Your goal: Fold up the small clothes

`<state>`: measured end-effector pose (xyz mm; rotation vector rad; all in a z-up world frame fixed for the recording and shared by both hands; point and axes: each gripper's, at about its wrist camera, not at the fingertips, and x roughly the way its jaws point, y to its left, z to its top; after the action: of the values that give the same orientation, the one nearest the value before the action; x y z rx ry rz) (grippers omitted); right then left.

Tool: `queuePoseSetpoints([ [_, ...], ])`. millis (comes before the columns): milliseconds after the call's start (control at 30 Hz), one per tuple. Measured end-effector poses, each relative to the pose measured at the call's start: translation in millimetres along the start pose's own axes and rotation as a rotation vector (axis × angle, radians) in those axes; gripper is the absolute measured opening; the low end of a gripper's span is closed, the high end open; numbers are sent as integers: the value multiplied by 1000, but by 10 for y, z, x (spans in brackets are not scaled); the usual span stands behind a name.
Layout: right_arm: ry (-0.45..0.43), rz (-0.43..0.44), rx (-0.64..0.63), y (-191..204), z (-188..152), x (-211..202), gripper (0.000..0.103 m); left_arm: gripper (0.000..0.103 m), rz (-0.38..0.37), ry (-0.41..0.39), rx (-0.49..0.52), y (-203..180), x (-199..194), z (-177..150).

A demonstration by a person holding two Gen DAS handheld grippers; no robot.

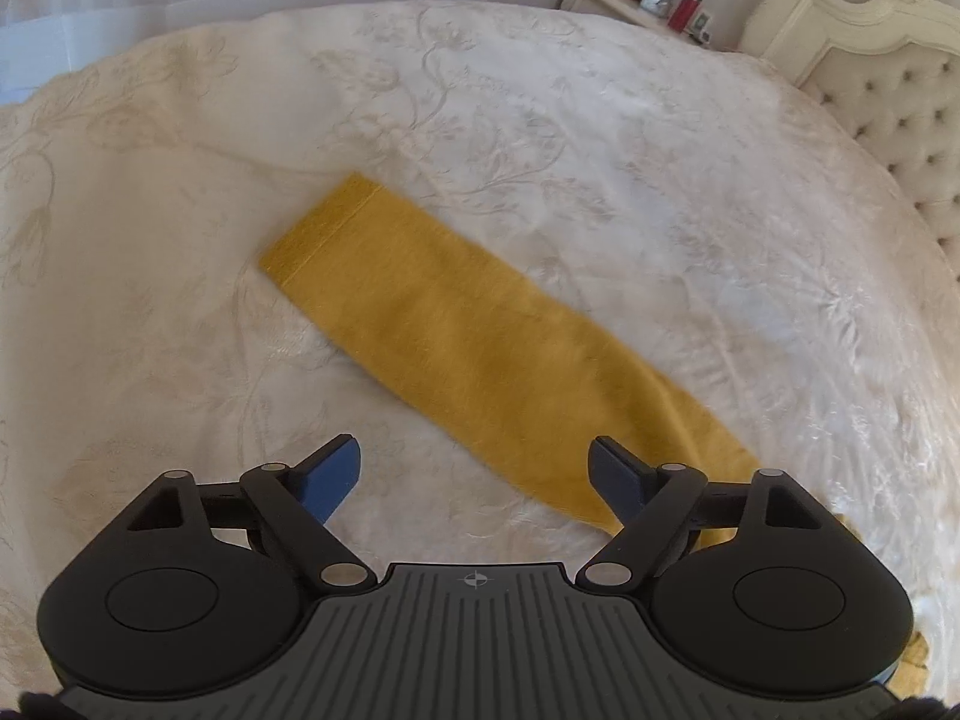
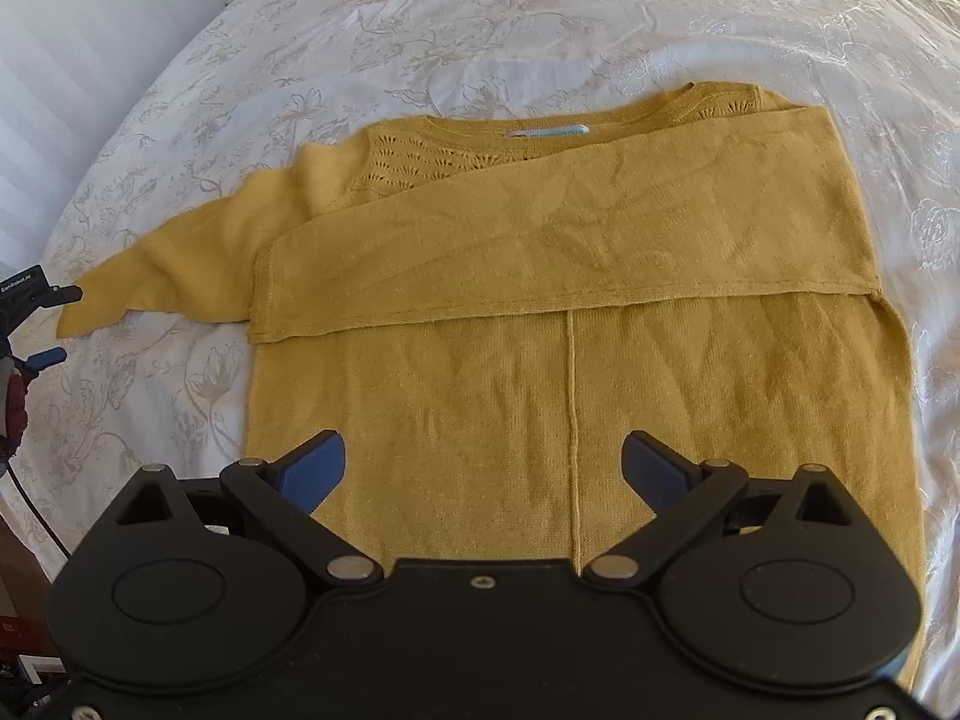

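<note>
Both grippers, left (image 1: 474, 474) and right (image 2: 485, 468), gape above mustard sweater (image 2: 576, 324) on floral bedspread (image 2: 420, 18).

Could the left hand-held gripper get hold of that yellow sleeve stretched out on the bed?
Probably yes. The left hand-held gripper is open, and the sleeve lies flat on the bedspread just ahead, with nothing over it.

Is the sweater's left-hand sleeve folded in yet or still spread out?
Spread. The sleeve lies flat on the bedspread, beside the body, unfolded.
</note>
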<state>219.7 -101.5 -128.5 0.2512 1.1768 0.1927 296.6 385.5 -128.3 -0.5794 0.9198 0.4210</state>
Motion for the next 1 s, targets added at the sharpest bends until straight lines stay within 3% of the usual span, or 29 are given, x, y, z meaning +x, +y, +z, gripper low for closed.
queuePoseSetpoints([
  [200,10,-19,3,198,48,71,99,83,-9,9,-100,295,337,152],
  [467,25,-21,-52,511,157,182,99,81,-42,-36,-96,352,571,501],
  [500,24,-21,-55,540,168,186,99,76,-51,-47,-93,358,568,521],
  [567,21,-20,-54,575,177,187,99,32,-30,-75,-94,370,535,543],
  [633,20,-20,-50,589,180,190,99,10,10,-83,-111,400,498,547],
  [733,25,-21,-51,589,162,195,99,7,-43,-117,-124,425,356,543],
  [1000,31,8,-60,557,85,183,99,6,-155,-264,46,-77,-477,692],
])
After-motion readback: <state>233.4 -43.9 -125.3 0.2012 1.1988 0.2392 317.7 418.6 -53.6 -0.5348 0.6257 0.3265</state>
